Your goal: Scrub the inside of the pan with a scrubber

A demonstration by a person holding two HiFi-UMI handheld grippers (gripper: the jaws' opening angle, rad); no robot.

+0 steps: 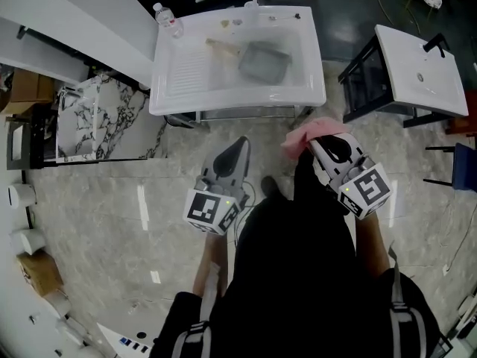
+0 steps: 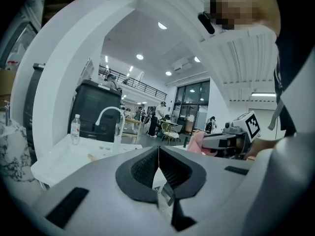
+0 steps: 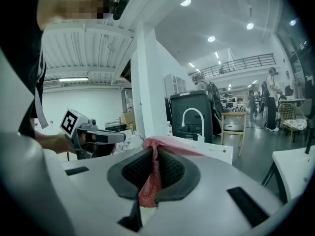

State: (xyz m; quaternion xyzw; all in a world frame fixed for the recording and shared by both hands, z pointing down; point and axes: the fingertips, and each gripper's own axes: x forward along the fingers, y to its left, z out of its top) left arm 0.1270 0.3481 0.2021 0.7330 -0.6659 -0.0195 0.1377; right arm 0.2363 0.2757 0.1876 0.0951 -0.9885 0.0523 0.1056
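The left hand-held gripper [image 1: 240,145] is held in front of the person's body, above the pale marbled floor [image 1: 112,200]. In the left gripper view [image 2: 158,154] its jaws are seen closed flat against each other, with nothing between them. The right hand-held gripper [image 1: 311,145] is held beside it, at about the same height, and the two are kept apart. In the right gripper view [image 3: 153,162] its jaws are seen clamped on a scrubber [image 3: 149,182], a pinkish-red piece of mesh. The mesh is pinched into a narrow strip between the ribbed pads. A loose fold of it is seen bunched beyond the jaw tips, and a short end is seen hanging on the near side. From the head view the scrubber [image 1: 314,130] is seen as a soft pink bundle at the front of that gripper.

Ahead of both grippers a white sink unit [image 1: 238,100] is seen, with a ribbed draining board on its left and a basin on its right. The pan [image 1: 263,62] is found lying in the basin, well apart from both grippers and the scrubber. It is seen as a grey, squarish shape with rounded corners; its handle cannot be made out. A pale brown, elongated thing [image 1: 220,45] is seen lying just to its left. A white table [image 1: 421,73] is seen further to the right. A clear water bottle [image 1: 170,19] is seen at the sink's far left corner.
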